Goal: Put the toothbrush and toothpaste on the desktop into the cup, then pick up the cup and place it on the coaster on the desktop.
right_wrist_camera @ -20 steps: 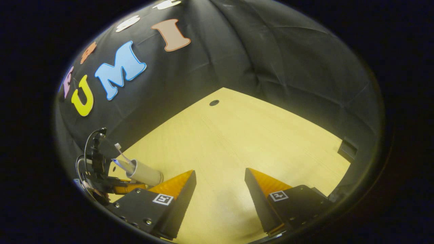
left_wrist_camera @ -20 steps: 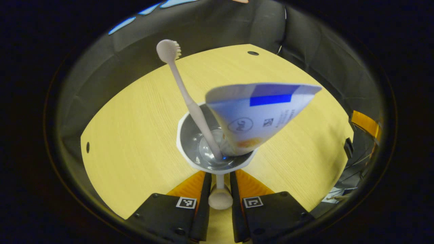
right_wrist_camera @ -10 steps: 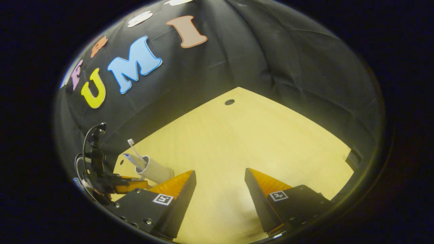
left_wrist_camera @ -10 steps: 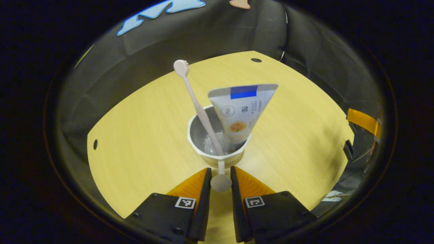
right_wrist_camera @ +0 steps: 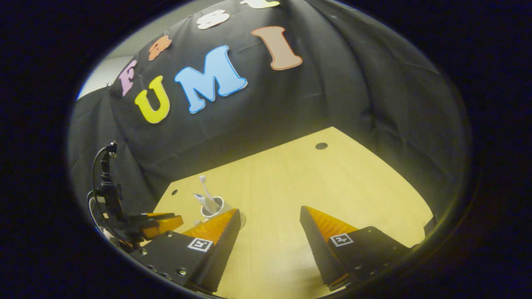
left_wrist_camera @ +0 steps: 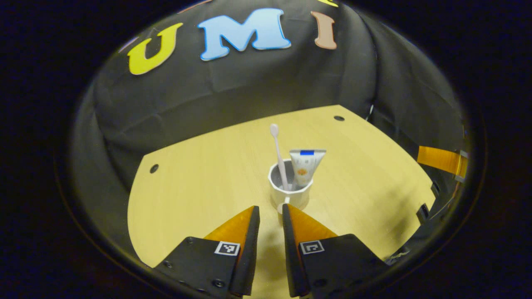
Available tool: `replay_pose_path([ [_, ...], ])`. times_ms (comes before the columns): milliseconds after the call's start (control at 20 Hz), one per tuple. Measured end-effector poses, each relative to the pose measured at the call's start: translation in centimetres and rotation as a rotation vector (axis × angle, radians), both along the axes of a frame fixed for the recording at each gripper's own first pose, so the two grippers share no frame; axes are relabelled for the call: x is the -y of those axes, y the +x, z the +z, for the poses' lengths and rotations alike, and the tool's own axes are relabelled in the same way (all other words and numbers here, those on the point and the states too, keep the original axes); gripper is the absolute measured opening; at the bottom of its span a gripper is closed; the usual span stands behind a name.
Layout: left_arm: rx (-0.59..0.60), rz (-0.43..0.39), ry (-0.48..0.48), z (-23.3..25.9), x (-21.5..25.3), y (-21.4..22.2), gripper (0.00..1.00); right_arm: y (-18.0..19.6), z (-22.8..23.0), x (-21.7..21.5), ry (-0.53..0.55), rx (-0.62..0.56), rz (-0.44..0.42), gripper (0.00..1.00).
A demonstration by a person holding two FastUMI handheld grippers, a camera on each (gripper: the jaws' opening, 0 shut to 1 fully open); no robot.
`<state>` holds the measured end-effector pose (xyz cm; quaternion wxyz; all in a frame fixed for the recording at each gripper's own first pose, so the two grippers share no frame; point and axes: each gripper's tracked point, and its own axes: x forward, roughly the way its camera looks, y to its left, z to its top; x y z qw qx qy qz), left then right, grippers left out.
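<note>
A white cup (left_wrist_camera: 291, 192) stands upright on the wooden table (left_wrist_camera: 199, 195). In it lean a pale toothbrush (left_wrist_camera: 277, 155) and a toothpaste tube (left_wrist_camera: 305, 166). My left gripper (left_wrist_camera: 271, 206) sits just short of the cup, its fingers a narrow gap apart. The end of the cup's handle (left_wrist_camera: 283, 203) lies at the fingertips, loose. A faint round patch under the cup could be the coaster or shadow; I cannot tell. In the right gripper view the cup (right_wrist_camera: 213, 207) stands left of my wide-open right gripper (right_wrist_camera: 270, 209), with the left gripper (right_wrist_camera: 181, 219) beside it.
Black cloth walls close off the table's back and sides. Small round holes (left_wrist_camera: 338, 118) (left_wrist_camera: 153, 168) mark the tabletop near its far edge. A finger of the right gripper (left_wrist_camera: 440, 160) shows at the right edge. A cable (right_wrist_camera: 104, 174) loops above the left gripper.
The left gripper has drawn back and tilted up; the cup's handle slid from deep between its fingers out to the tips. The cup looks smaller and farther. The right gripper's view has tilted up.
</note>
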<state>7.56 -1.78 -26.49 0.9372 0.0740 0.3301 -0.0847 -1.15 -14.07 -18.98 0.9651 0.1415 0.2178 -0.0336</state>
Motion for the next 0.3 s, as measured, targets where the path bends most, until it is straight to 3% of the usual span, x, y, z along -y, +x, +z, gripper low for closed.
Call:
replay_pose_path([
  [250, 0.327, 0.143, -0.031, 12.6, -1.1, -2.2, 0.44, 1.1, 7.7, -2.5, -0.129, 0.161, 0.118, 0.87],
  [300, 0.384, 0.173, -0.034, 14.8, -1.3, -3.0, 0.31, 1.1, 9.1, -3.0, -0.148, 0.194, 0.134, 0.87],
])
